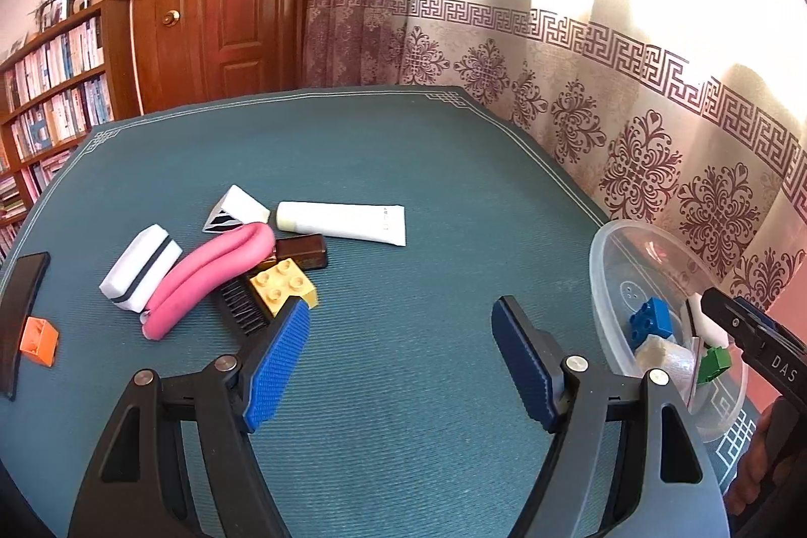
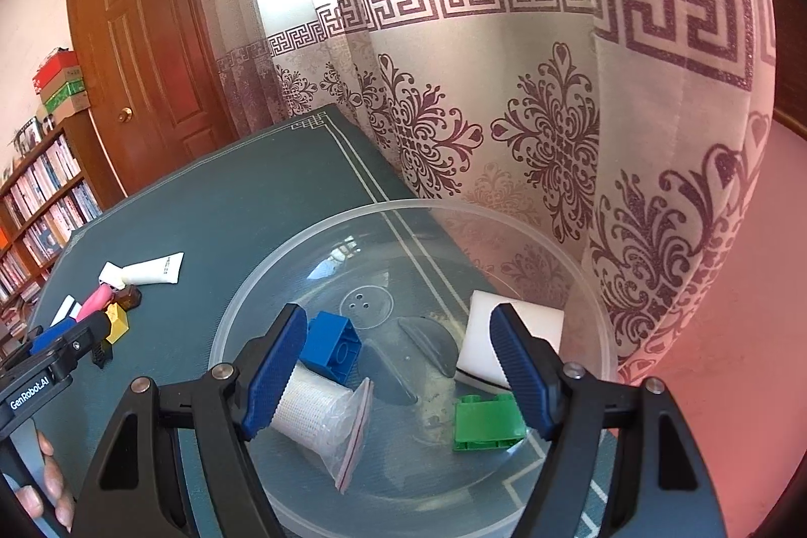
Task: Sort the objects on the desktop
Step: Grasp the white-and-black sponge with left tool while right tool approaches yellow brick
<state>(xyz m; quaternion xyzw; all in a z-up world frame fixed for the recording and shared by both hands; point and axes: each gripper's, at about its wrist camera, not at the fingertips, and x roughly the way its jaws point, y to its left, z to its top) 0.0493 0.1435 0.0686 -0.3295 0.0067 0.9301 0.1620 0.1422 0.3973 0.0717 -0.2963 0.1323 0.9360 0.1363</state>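
My left gripper (image 1: pixel 401 316) is open and holds nothing, low over the green mat. Its left fingertip is just in front of a yellow brick (image 1: pixel 282 286). The brick lies in a pile with a pink foam roller (image 1: pixel 202 281), a black comb (image 1: pixel 242 311), a brown bottle (image 1: pixel 302 250), a white tube (image 1: pixel 343 223) and a striped white block (image 1: pixel 141 276). My right gripper (image 2: pixel 401 326) is open and empty above a clear bowl (image 2: pixel 403 205). The bowl holds a blue brick (image 2: pixel 333 346), a green brick (image 2: pixel 484 424), a bagged white roll (image 2: pixel 312 412) and a white block (image 2: pixel 539 326).
An orange brick (image 1: pixel 39 340) and a black curved object (image 1: pixel 20 316) lie at the mat's left edge. A white triangular box (image 1: pixel 237 210) sits behind the pile. A patterned curtain (image 1: pixel 630 124) hangs close behind the bowl. A door and a bookshelf stand beyond the table.
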